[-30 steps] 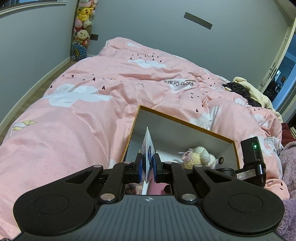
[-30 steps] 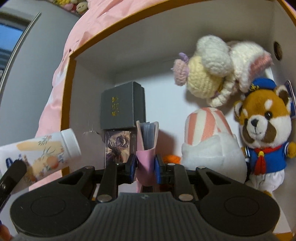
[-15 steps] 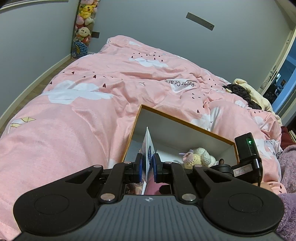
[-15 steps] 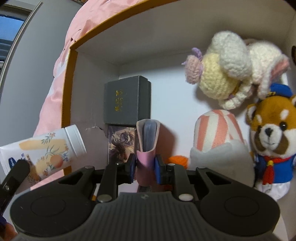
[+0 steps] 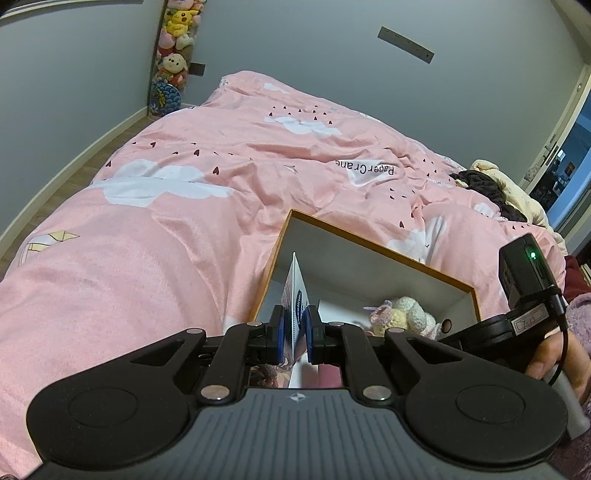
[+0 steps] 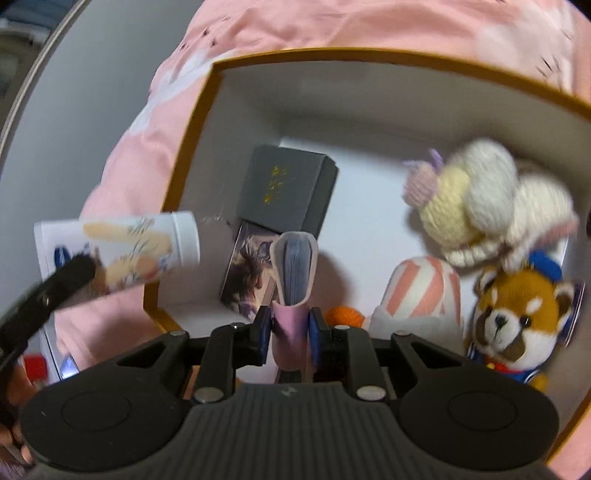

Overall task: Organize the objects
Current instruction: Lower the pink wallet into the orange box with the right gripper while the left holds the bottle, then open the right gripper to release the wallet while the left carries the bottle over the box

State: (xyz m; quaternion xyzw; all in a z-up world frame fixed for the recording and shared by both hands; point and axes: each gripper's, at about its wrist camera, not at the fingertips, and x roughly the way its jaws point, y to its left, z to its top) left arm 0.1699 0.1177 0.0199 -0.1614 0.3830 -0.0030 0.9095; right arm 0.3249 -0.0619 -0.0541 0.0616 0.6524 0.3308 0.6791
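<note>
The right tool (image 6: 291, 334) is clamped narrow on a pink notebook (image 6: 293, 273), and it has lifted and rolled in the last moment: the box (image 6: 258, 59) that filled its view a second ago now sits lower and tilted, with the bed (image 6: 332, 22) showing beyond its orange rim. I take that to mean the notebook is being carried, not set down yet. It stands upright between the pads, soft pink cover wrapped around bluish pages, above the box floor near a picture card (image 6: 247, 273) and a dark grey case (image 6: 288, 188).

The left tool (image 5: 295, 334) has not budged; it pinches a thin white tube (image 5: 295, 295), printed with blue, at the box's near-left corner.

Further in lie a striped plush (image 6: 421, 291), a red panda toy (image 6: 517, 321) and a crocheted doll (image 6: 491, 199).
</note>
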